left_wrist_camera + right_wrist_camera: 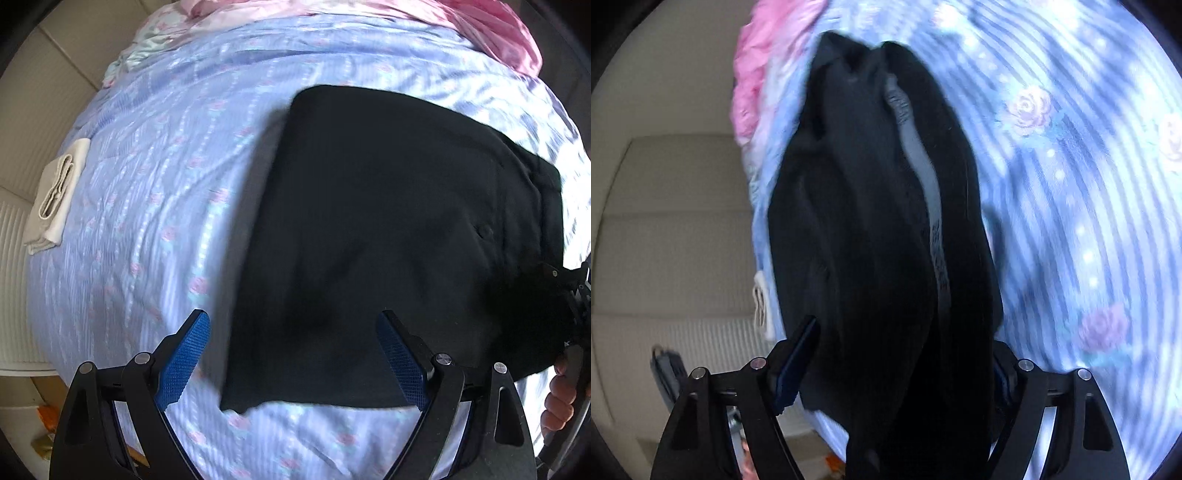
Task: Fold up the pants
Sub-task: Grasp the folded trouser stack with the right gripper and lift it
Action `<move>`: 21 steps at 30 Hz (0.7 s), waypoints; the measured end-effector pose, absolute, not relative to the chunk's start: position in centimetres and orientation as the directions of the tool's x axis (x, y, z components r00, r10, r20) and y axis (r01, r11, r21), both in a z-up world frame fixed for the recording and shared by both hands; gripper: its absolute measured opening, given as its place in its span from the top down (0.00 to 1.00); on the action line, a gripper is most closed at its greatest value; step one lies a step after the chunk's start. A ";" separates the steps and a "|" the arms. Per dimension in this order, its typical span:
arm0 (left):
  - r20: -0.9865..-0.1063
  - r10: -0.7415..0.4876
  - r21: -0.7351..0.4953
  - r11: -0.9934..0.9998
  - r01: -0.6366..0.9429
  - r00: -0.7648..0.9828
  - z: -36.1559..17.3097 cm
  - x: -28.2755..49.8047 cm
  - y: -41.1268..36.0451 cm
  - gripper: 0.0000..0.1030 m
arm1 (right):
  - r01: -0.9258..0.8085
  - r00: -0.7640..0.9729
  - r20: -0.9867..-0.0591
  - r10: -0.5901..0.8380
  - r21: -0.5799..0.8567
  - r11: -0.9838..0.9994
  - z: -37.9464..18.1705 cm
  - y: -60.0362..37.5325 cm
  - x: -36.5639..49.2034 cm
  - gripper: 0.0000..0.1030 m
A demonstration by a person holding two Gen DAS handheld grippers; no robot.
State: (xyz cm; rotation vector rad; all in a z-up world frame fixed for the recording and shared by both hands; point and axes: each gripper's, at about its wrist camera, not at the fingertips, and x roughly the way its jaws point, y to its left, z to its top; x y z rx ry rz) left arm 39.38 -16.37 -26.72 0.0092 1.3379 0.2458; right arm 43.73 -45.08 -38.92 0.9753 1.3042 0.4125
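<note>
The black pants (pixel 388 240) lie folded into a broad dark rectangle on the blue floral bedspread (pixel 166 192). My left gripper (pixel 293 332) is open and empty, hovering over the near left part of the pants, its blue pads apart. My right gripper (pixel 897 354) has a thick bunch of the black pants (pixel 871 221) between its blue pads, with a grey inner waistband (pixel 923 177) showing; the jaws stand fairly wide around the cloth. In the left wrist view the right gripper (pixel 576 295) and the hand holding it sit at the right edge of the pants.
A folded white garment (pixel 55 192) lies at the left edge of the bed. A pink quilt (pixel 491 33) is bunched at the head of the bed. Beige floor tiles (pixel 40 96) and a white radiator (pixel 14 288) lie beyond the bed's left side.
</note>
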 end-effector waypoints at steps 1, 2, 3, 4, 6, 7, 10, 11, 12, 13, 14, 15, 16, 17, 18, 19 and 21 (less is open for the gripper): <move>-0.961 0.177 0.142 0.975 -0.168 0.213 -26.8 39.6 -15.9 0.11 | 0.281 0.269 -0.620 0.737 0.783 0.555 -39.2 -44.9 43.9 0.21; -0.964 0.154 0.119 0.979 -0.164 0.219 -26.9 40.0 -15.2 0.11 | 0.290 0.264 -0.642 0.720 0.765 0.575 -39.1 -44.5 44.1 0.21; -0.970 0.104 0.069 0.984 -0.164 0.220 -27.1 40.5 -14.2 0.11 | 0.284 0.254 -0.670 0.698 0.741 0.608 -38.8 -44.1 44.3 0.26; -0.974 0.060 0.022 0.985 -0.171 0.221 -27.2 41.0 -13.3 0.11 | 0.270 0.234 -0.717 0.657 0.697 0.665 -38.4 -43.4 44.4 0.38; -0.974 0.011 -0.030 0.984 -0.177 0.228 -27.4 41.9 -11.9 0.11 | 0.248 0.206 -0.801 0.562 0.599 0.762 -37.5 -42.3 44.5 0.48; -0.973 -0.023 -0.062 0.985 -0.163 0.230 -27.6 42.6 -11.3 0.11 | 0.242 0.200 -0.832 0.517 0.553 0.797 -36.9 -41.6 44.6 0.51; -0.968 -0.107 -0.142 0.980 -0.142 0.229 -28.2 44.2 -9.7 0.11 | 0.209 0.183 -0.897 0.403 0.436 0.876 -35.7 -39.6 45.2 0.57; -0.968 -0.110 -0.144 0.980 -0.139 0.227 -28.3 44.7 -9.3 0.11 | 0.207 0.178 -0.910 0.376 0.408 0.889 -35.5 -39.1 45.5 0.58; -0.969 -0.109 -0.141 0.981 -0.134 0.220 -28.6 45.3 -8.9 0.11 | 0.205 0.172 -0.922 0.348 0.379 0.902 -35.3 -38.6 45.7 0.58; -0.972 -0.113 -0.141 0.982 -0.124 0.207 -29.0 45.8 -8.5 0.11 | 0.192 0.166 -0.939 0.303 0.332 0.924 -34.9 -37.8 46.0 0.58; -0.975 -0.116 -0.140 0.984 -0.114 0.192 -29.6 46.3 -8.0 0.11 | 0.178 0.164 -0.948 0.273 0.300 0.937 -34.6 -37.2 46.3 0.58; -0.976 -0.123 -0.143 0.984 -0.103 0.178 -30.2 46.7 -7.8 0.11 | 0.157 0.164 -0.958 0.235 0.260 0.953 -34.4 -36.4 46.4 0.58; -0.977 -0.134 -0.150 0.985 -0.090 0.167 -30.6 46.8 -7.7 0.11 | 0.148 0.162 -0.962 0.217 0.242 0.959 -34.3 -36.1 46.5 0.59; -0.977 -0.149 -0.161 0.985 -0.069 0.153 -31.1 47.0 -7.8 0.11 | 0.143 0.159 -0.967 0.200 0.223 0.964 -34.3 -35.5 46.7 0.59; -0.975 -0.167 -0.177 0.983 -0.055 0.147 -31.4 47.1 -7.9 0.11 | 0.145 0.155 -0.969 0.192 0.214 0.966 -34.4 -35.3 46.8 0.59; -0.970 -0.202 -0.209 0.977 -0.039 0.138 -31.8 47.2 -8.1 0.11 | 0.151 0.152 -0.969 0.192 0.215 0.965 -34.4 -35.3 46.9 0.58; -0.959 -0.255 -0.261 0.965 -0.030 0.126 -32.5 47.3 -8.4 0.11 | 0.154 0.154 -0.968 0.196 0.220 0.963 -34.3 -33.7 47.9 0.58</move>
